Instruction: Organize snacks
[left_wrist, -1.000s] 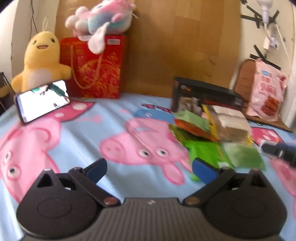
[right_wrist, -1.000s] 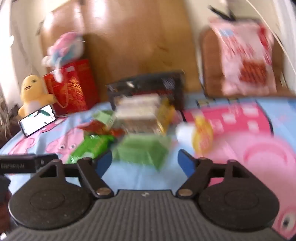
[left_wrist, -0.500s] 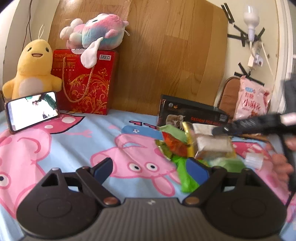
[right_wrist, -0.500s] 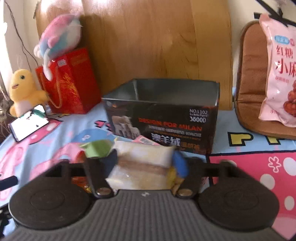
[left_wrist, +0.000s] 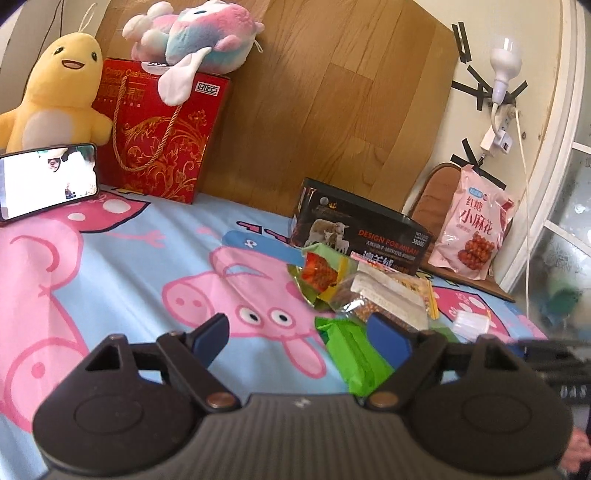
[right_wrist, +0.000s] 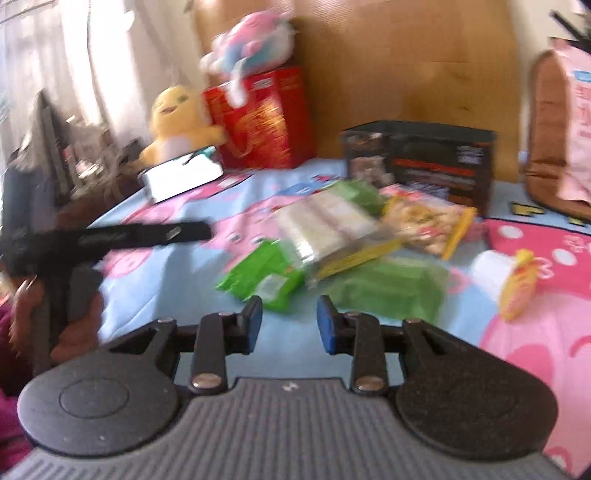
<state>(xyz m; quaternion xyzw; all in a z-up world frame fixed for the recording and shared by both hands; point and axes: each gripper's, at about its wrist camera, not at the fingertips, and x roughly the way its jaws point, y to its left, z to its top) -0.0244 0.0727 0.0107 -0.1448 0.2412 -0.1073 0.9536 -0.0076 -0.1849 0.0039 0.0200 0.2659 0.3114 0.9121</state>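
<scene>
A pile of snack packets lies on the pig-print cloth in front of a black open box (left_wrist: 360, 230) (right_wrist: 421, 162). It holds a pale biscuit packet (left_wrist: 388, 295) (right_wrist: 325, 225), green packets (left_wrist: 354, 354) (right_wrist: 262, 277), an orange-red packet (left_wrist: 319, 271) and a yellow-edged packet (right_wrist: 428, 221). A small white cup snack (right_wrist: 498, 280) lies to the right. My left gripper (left_wrist: 301, 339) is open and empty, just short of the pile. My right gripper (right_wrist: 290, 321) is partly open and empty, just short of the green packets. This view is blurred.
A red gift bag (left_wrist: 159, 129) with a pink plush on top, a yellow plush duck (left_wrist: 55, 88) and a phone (left_wrist: 48, 181) stand at the back left. A pink snack bag (left_wrist: 472, 229) leans on a brown cushion at the back right.
My right gripper was shut on the pale biscuit packet near the black box half a second ago. Now it has pulled back with nothing in it, and the packet lies on the pile.
</scene>
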